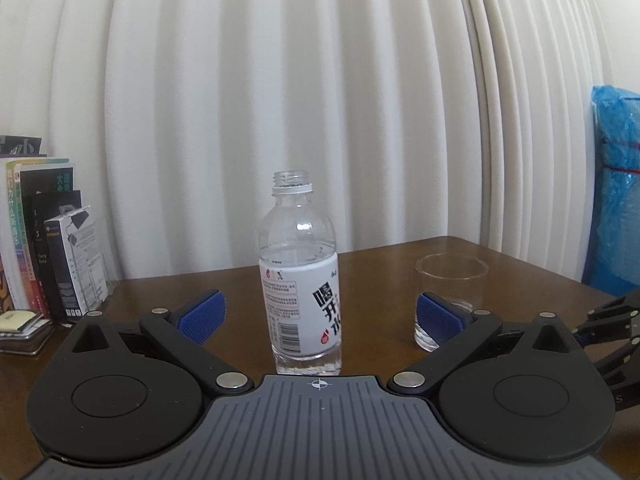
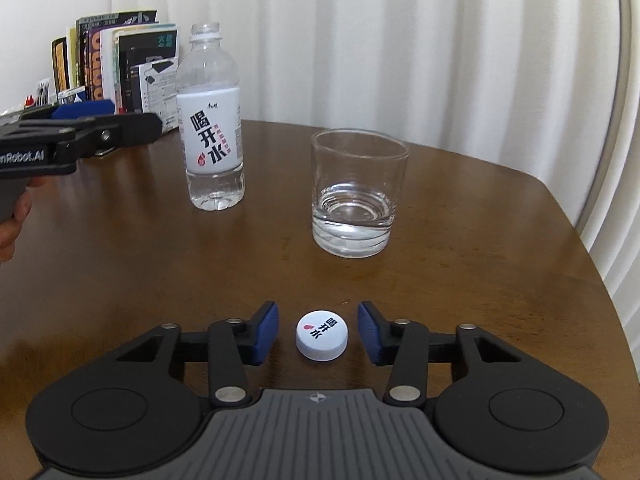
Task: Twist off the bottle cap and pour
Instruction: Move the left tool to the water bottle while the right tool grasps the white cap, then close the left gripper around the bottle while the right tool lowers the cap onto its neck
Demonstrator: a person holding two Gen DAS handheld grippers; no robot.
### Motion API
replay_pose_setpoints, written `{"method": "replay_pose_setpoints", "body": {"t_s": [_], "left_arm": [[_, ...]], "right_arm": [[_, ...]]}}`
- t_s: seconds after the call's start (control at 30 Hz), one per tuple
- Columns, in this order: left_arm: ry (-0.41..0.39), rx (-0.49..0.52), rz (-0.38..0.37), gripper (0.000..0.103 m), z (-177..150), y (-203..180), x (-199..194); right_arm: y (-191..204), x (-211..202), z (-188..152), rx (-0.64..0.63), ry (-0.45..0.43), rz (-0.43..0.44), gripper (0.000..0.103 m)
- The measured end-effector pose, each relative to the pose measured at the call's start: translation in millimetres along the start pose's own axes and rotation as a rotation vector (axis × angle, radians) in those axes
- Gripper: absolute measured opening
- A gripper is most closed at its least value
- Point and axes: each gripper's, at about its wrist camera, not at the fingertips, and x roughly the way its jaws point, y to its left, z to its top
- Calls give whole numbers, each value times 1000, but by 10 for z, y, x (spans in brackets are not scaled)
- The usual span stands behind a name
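A clear plastic bottle with a white label stands upright and uncapped on the brown table, partly filled with water. My left gripper is open, its blue pads on either side of the bottle and apart from it. The bottle also shows in the right wrist view. A clear glass holding a little water stands to the bottle's right; it also shows in the left wrist view. The white cap lies flat on the table between the pads of my open right gripper, untouched.
A row of books and boxes stands at the back left of the table. White curtains hang behind. A blue plastic bag sits at the right. The table's rounded edge curves near on the right.
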Motion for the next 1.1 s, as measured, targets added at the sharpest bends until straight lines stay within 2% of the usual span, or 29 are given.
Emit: {"method": "replay_pose_setpoints", "body": {"t_s": [0.07,0.3,0.47,0.53,0.73,0.83,0.9,0.93,1.1], "left_arm": [[-4,5,-4,103,4,25,30],[-27,6,-19,103,20,136,204],[-22,-17,-37,103,25,233,384],[-43,-28,-60,103,24,308,442],[-28,-30,-183,103,27,433,574],[-22,-23,-218,96,14,463,647],[-15,-28,-240,85,6,490,705],[-9,-32,-255,83,2,508,739],[-4,-48,-263,83,-42,566,809]], "right_arm": [[2,16,3,-3,6,-1,31],[4,12,25,5,1,14,32],[27,-70,141,-8,-43,24,32],[38,-109,203,-18,-62,28,32],[62,-187,443,-41,-107,81,32],[72,-217,578,-53,-131,105,32],[73,-234,690,-63,-147,122,32],[68,-228,795,-77,-159,131,32],[121,-244,1079,-129,-192,157,32]]}}
